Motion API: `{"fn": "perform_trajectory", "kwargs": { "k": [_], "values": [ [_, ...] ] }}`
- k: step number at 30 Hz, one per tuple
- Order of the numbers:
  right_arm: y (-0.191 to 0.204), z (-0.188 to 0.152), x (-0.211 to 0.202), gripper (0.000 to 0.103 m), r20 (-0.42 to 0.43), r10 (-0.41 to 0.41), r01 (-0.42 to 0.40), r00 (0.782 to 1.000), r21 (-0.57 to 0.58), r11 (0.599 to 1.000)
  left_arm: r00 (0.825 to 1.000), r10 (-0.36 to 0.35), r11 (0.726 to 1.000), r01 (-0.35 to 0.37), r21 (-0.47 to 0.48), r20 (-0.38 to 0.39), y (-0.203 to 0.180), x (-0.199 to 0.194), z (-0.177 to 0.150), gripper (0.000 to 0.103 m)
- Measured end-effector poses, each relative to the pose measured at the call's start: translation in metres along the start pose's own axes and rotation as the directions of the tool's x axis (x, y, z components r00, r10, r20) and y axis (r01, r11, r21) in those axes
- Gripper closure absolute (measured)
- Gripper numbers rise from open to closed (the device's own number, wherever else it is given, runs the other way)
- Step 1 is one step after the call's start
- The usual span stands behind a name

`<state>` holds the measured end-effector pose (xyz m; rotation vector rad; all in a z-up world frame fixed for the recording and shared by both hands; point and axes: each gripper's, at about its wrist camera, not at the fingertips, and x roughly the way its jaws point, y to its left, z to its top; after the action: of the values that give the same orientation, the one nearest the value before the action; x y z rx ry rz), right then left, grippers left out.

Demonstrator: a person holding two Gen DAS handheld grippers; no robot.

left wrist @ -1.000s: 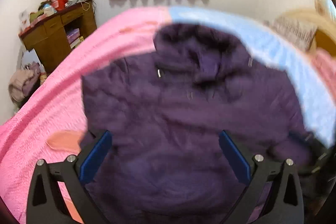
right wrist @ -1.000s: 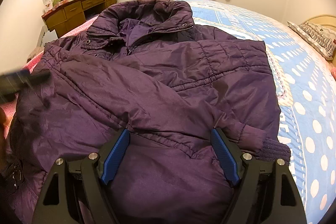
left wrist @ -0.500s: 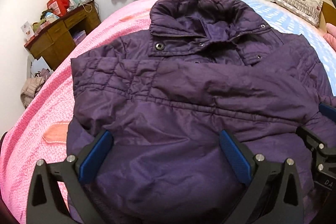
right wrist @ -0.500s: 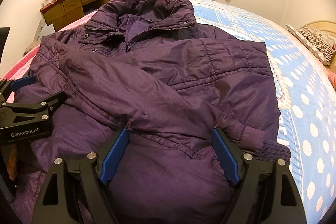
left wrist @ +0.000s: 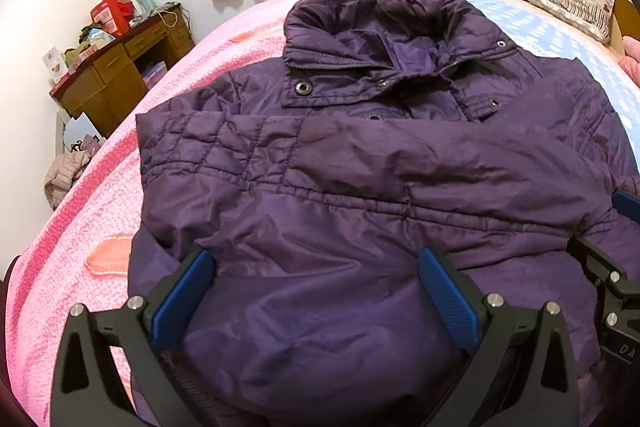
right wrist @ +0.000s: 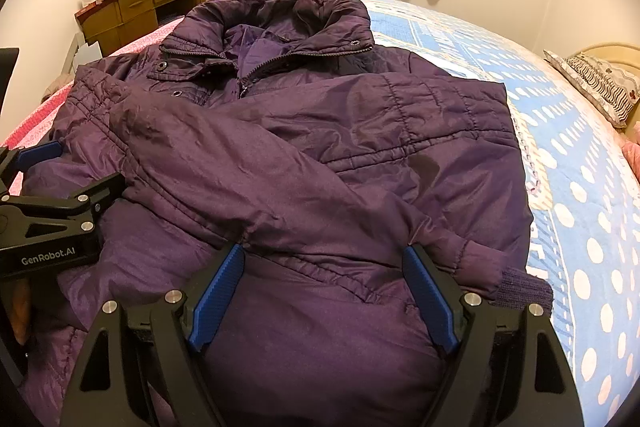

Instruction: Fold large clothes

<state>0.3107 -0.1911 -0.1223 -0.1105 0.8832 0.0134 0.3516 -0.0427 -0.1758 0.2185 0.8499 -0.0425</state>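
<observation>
Blue pads mark your left gripper (left wrist: 316, 287) and right gripper (right wrist: 324, 287): both sets of jaws stand wide, gripping nothing, low over the lower front of the purple jacket (right wrist: 320, 155). The jacket lies flat on the bed (right wrist: 580, 187), sleeves crossed over its chest, collar at the far end. Left of the jacket you have bare pink cover, right of it dotted blue cover. A cluttered wooden desk (left wrist: 120, 67) stands beyond the jacket's left shoulder; a pillow (right wrist: 600, 83) lies far right.

"GenRobot.AI" — white lettering on the left gripper (right wrist: 38, 163) body — nothing else legible.
</observation>
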Motion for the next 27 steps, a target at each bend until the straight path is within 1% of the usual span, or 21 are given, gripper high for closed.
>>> {"fn": "perform_trajectory", "kwargs": {
  "k": [7,10,12,13,14,15,16,17,20,22,23,24,25,27],
  "values": [
    [0.001,0.001,-0.004,0.021,0.006,-0.003,0.003,1.0,-0.004,1.0,1.0,0.015,1.0,-0.015,0.008,0.008,-0.001,-0.001,0.0,0.0],
    [-0.004,0.005,-0.008,0.021,-0.022,0.041,-0.041,0.999,-0.018,0.999,0.999,-0.028,1.0,0.028,0.001,-0.017,0.003,-0.004,0.002,0.0],
    [-0.007,0.009,-0.015,0.02,-0.047,0.082,-0.085,0.996,-0.068,0.994,0.996,-0.079,0.997,0.079,-0.007,-0.038,0.012,-0.013,0.006,0.0],
    [-0.009,0.013,-0.018,0.02,-0.062,0.104,-0.109,0.993,-0.09,0.99,0.995,-0.096,0.995,0.096,-0.019,-0.035,0.017,-0.018,0.008,0.0],
    [-0.013,0.019,-0.022,0.02,-0.076,0.124,-0.132,0.989,-0.102,0.986,0.992,-0.121,0.992,0.121,-0.038,-0.015,0.024,-0.027,0.011,0.0],
    [-0.017,0.026,-0.028,0.02,-0.071,0.15,-0.157,0.986,-0.094,0.983,0.99,-0.144,0.988,0.144,-0.051,0.01,0.031,-0.036,0.015,0.0],
    [-0.022,0.033,-0.034,0.02,-0.048,0.18,-0.184,0.982,-0.083,0.979,0.986,-0.161,0.985,0.163,-0.057,0.036,0.038,-0.044,0.022,0.0],
    [-0.026,0.042,-0.039,0.02,-0.025,0.203,-0.205,0.979,-0.075,0.976,0.984,-0.166,0.984,0.169,-0.05,0.067,0.044,-0.052,0.034,0.0],
    [-0.039,0.078,-0.039,0.02,0.036,0.201,-0.199,0.979,-0.06,0.978,0.981,-0.165,0.985,0.17,-0.042,0.107,0.054,-0.055,0.065,0.0],
    [-0.046,0.105,-0.025,0.02,0.048,0.207,-0.205,0.977,-0.047,0.978,0.979,-0.181,0.982,0.185,-0.041,0.097,0.056,-0.039,0.095,0.0],
    [-0.051,0.117,-0.015,0.02,0.048,0.204,-0.202,0.978,-0.039,0.979,0.98,-0.172,0.984,0.177,-0.037,0.096,0.057,-0.032,0.101,0.0],
    [-0.057,0.13,-0.002,0.02,0.043,0.195,-0.194,0.98,-0.024,0.981,0.986,-0.143,0.989,0.147,-0.033,0.088,0.056,-0.019,0.114,0.0],
    [-0.063,0.141,0.009,0.02,0.037,0.192,-0.192,0.981,-0.008,0.981,0.988,-0.129,0.991,0.132,-0.036,0.08,0.056,-0.009,0.122,0.0],
    [-0.07,0.162,0.03,0.02,0.024,0.204,-0.204,0.979,0.008,0.979,0.989,-0.143,0.988,0.145,-0.054,0.033,0.056,0.019,0.139,0.0]
  ]
}}
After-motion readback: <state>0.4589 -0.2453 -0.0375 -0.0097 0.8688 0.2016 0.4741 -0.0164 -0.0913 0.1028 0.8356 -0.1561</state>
